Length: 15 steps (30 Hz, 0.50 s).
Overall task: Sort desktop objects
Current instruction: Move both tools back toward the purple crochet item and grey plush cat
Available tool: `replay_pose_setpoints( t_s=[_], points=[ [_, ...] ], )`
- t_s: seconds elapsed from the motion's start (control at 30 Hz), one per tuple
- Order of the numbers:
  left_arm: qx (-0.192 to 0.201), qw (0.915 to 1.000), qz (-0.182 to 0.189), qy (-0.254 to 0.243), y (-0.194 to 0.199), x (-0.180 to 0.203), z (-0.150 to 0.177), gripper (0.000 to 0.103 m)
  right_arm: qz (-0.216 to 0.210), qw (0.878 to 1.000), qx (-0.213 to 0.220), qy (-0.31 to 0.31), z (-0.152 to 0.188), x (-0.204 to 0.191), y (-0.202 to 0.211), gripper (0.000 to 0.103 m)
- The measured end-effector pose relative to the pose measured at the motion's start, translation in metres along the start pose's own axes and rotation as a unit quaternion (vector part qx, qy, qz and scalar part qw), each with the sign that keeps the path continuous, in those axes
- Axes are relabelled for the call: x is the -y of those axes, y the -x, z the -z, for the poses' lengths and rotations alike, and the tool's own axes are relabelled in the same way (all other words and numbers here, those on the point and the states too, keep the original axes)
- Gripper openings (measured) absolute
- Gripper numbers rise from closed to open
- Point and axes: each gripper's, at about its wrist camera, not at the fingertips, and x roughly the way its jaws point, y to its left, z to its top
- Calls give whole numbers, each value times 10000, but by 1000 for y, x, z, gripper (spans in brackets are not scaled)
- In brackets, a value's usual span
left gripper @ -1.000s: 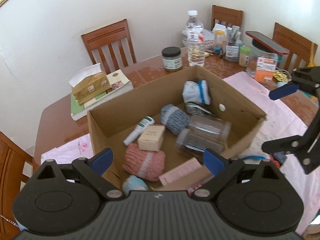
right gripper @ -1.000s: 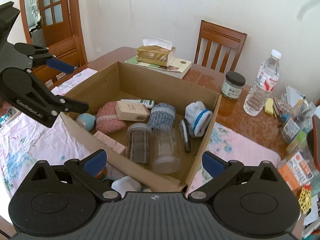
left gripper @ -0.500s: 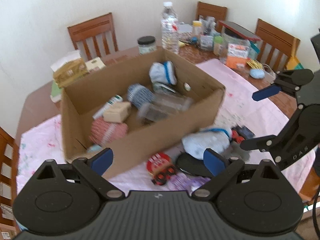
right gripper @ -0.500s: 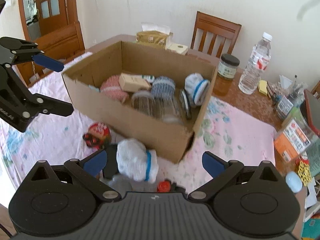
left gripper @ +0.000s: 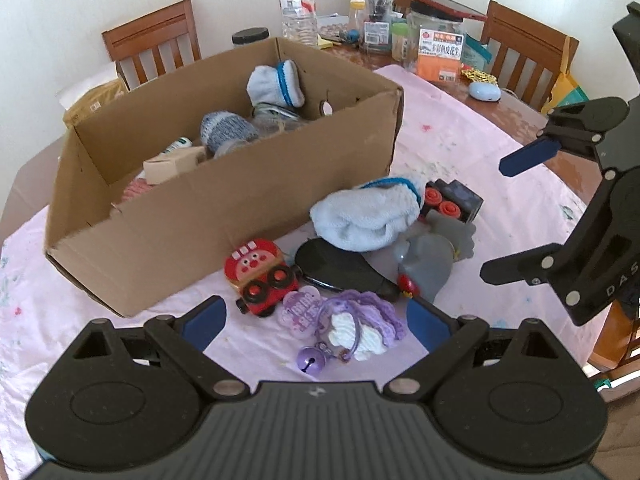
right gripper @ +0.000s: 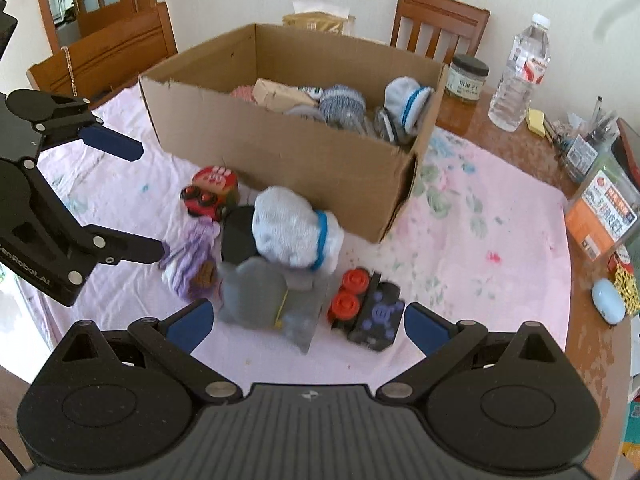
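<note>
A cardboard box (left gripper: 248, 196) (right gripper: 280, 148) holds rolled socks, small cartons and jars. In front of it on the pink cloth lie a pale blue sock (left gripper: 364, 216) (right gripper: 296, 232), a red toy car (left gripper: 260, 272) (right gripper: 210, 192), a black oval case (left gripper: 340, 268), a grey soft toy (left gripper: 432, 260) (right gripper: 268, 296), a black toy with red wheels (left gripper: 452, 200) (right gripper: 368, 308) and a purple knitted charm with a bell (left gripper: 352, 328) (right gripper: 192, 256). My left gripper (left gripper: 316, 320) is open above the purple charm. My right gripper (right gripper: 306, 324) is open above the grey toy.
At the table's far end stand a water bottle (left gripper: 298, 4) (right gripper: 518, 76), a dark-lidded jar (right gripper: 467, 76), pen holders and an orange-labelled container (left gripper: 438, 48). A tissue box (right gripper: 316, 20) lies behind the carton. Wooden chairs (left gripper: 156, 44) ring the table.
Both grippers have pulled back from over the box toward the table's near side. The loose toys and sock in front of the box have come into view beneath them.
</note>
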Motion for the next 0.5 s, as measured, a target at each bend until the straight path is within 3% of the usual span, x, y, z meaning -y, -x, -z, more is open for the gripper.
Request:
replay_pose_setpoints(
  t_s=[0.3,0.37,0.43,0.5],
  points=[
    [-121,9998,95,-122,-17,9,8,93,23,9997,-162,-164,13,-1,-9,103],
    [-148,9996,175,-174,-20,12,10,87,54,9997,-211,-135,16,-3,-11,103],
    [-194,9993,244,-212,-23,14,10,74,54,9996,-264,-126,19,-4,-13,103],
    [-218,9991,279,-245,-26,17,11,71,51,9995,-293,-129,20,-5,-14,103]
  ],
)
